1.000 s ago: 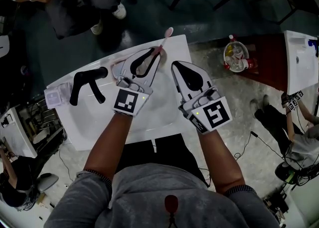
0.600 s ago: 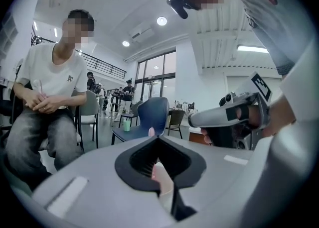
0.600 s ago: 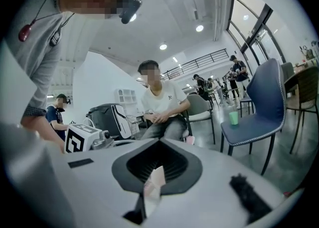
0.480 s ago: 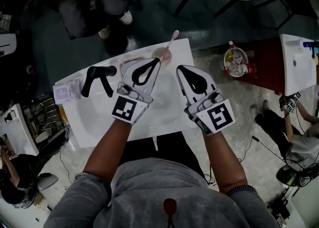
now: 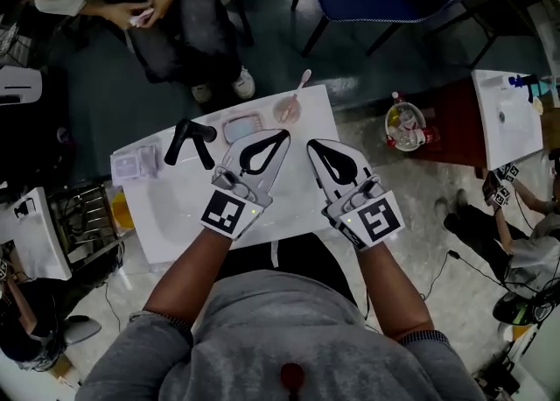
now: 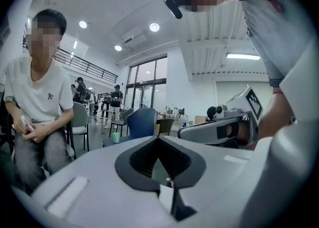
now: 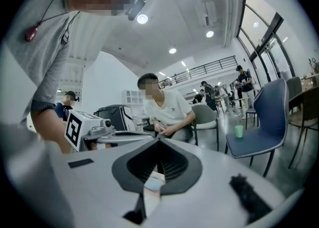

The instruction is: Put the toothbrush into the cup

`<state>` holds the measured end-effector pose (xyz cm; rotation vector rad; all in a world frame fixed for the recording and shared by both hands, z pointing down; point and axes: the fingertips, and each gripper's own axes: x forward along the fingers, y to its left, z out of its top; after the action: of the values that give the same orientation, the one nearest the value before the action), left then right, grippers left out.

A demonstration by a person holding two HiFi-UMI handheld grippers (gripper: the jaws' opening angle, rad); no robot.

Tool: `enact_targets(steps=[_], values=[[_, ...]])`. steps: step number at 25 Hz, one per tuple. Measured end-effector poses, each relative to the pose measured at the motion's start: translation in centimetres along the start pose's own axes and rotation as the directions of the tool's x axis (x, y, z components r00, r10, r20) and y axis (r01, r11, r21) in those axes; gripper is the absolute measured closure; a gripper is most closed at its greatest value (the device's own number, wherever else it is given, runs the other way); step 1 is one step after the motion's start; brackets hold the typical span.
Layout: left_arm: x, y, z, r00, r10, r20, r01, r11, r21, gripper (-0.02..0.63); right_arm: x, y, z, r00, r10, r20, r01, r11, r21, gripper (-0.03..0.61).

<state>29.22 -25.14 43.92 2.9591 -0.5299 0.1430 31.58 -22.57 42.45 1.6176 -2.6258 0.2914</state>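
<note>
Toothbrush (image 5: 300,87), pale pink, slanting out of pink cup (image 5: 286,112), left gripper (image 5: 283,135), right gripper (image 5: 311,144), fingers closed, empty

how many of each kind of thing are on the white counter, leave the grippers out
cup: 1
toothbrush: 1, standing in the cup
rectangular dish: 1
black tap: 1
clear packet: 1
total: 5
</note>
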Motion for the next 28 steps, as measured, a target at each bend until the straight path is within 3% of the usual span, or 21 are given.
enact_targets(steps=[12, 21, 28], values=[[-2.9, -2.6, 2.3, 0.999, -0.033, 0.016, 0.033, 0.999, 0.001, 0.606, -1.9, 2.5, 1.9, 1.0, -0.001, 0.009, 0.001, 1.0, -0.024, 0.572], [-3.8, -2.4, 2.8, 0.998, -0.03, 0.055, 0.027, 0.998, 0.052, 0.606, -1.7, 3.5, 2.9, 1.0, 0.007, 0.025, -0.006, 0.999, -0.043, 0.572], [-4.0, -2.5, 2.6, 0.999, -0.027, 0.044, 0.026, 0.999, 0.03, 0.606, -1.7, 3.7, 2.8, 1.0, 0.007, 0.028, -0.006, 0.999, -0.039, 0.572]])
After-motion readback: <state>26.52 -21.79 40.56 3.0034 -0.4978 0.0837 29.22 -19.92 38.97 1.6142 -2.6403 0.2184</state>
